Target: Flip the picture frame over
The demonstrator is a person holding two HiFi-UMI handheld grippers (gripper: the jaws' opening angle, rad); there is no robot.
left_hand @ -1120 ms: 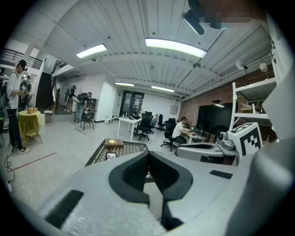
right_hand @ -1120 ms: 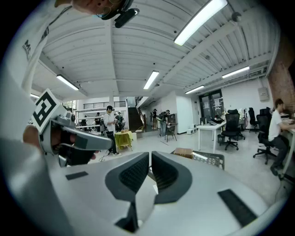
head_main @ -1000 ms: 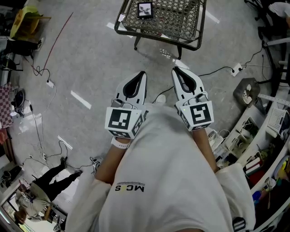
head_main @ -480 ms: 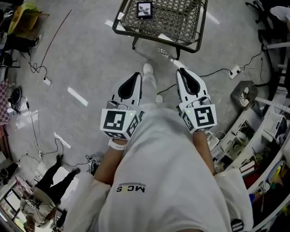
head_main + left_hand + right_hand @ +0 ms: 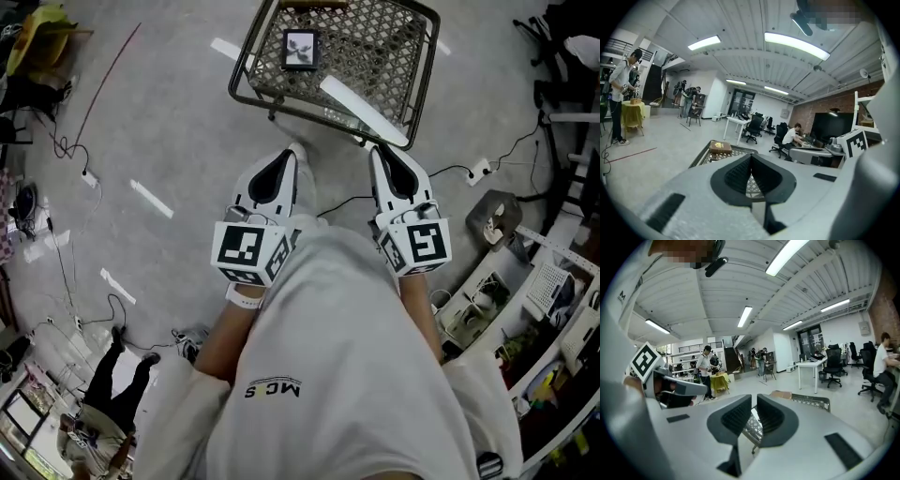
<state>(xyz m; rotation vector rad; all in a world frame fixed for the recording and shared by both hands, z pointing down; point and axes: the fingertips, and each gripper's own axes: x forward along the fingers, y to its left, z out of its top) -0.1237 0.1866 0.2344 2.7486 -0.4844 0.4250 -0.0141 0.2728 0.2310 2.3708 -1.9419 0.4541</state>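
The small black picture frame [image 5: 300, 49] lies picture side up at the far left of the dark metal mesh table [image 5: 375, 42]. Near the table's near edge, the left hand-held gripper [image 5: 294, 153] and right hand-held gripper [image 5: 378, 150] hover, jaws pressed together, empty.

Left tool [image 5: 295, 152], right tool [image 5: 376, 150]: closed, empty.
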